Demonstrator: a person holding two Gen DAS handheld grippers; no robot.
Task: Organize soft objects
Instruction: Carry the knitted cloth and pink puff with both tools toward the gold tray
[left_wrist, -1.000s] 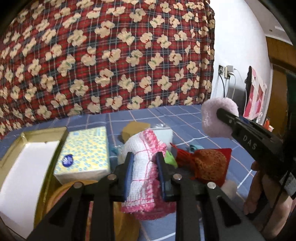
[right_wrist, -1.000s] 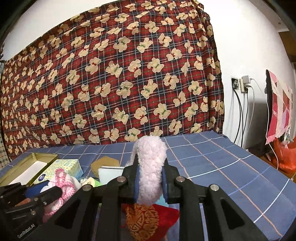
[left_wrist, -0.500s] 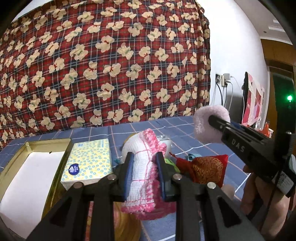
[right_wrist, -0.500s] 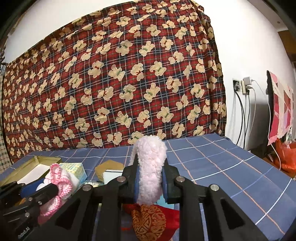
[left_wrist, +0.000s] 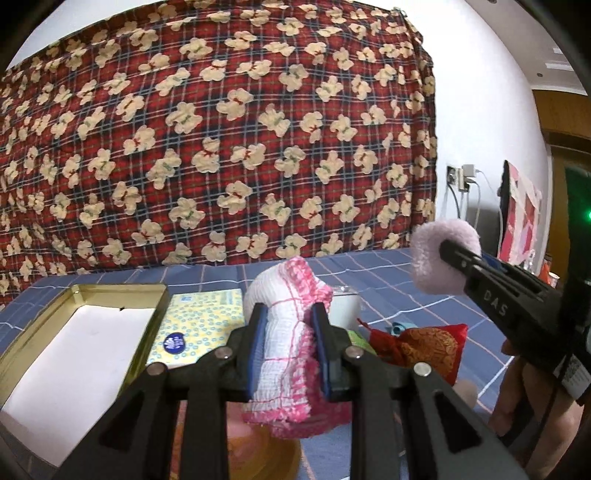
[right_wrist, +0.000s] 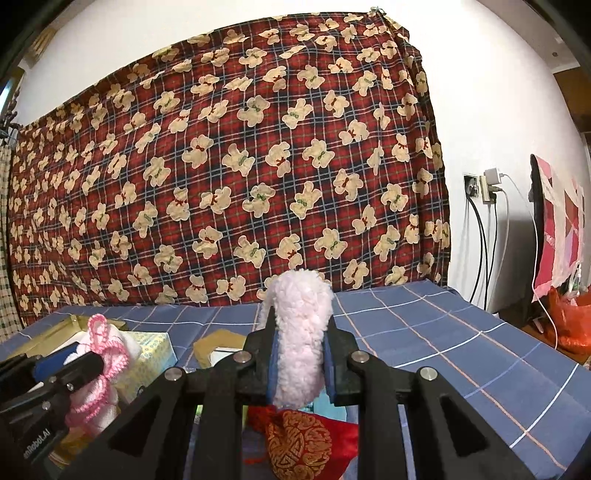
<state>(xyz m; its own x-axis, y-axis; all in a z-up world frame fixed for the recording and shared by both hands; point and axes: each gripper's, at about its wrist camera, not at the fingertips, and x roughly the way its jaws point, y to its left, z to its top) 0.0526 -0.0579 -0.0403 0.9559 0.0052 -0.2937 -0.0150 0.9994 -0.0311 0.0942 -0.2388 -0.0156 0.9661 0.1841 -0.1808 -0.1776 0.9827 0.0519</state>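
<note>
My left gripper (left_wrist: 289, 347) is shut on a white knitted cloth with pink trim (left_wrist: 284, 354), held up above the table. The same cloth (right_wrist: 105, 354) and left gripper show at the lower left of the right wrist view. My right gripper (right_wrist: 301, 360) is shut on a fluffy pale-pink piece (right_wrist: 301, 339), which also appears at the right of the left wrist view as the fluffy piece (left_wrist: 432, 258) in the black right gripper. Below lie a red and gold brocade pouch (left_wrist: 428, 349) (right_wrist: 299, 448) and a yellow tissue pack (left_wrist: 195, 332).
An open gold tin (left_wrist: 70, 332) with a white bottom stands at the left on the blue checked tablecloth (right_wrist: 443, 332). A brown card and a white box (right_wrist: 218, 349) lie mid-table. A red bear-print blanket (right_wrist: 240, 184) hangs behind. Cables and a socket (right_wrist: 480, 192) are at the right wall.
Both views have tilted upward: more of the blanket and wall shows and the table items sit lower. Both grips are unchanged.
</note>
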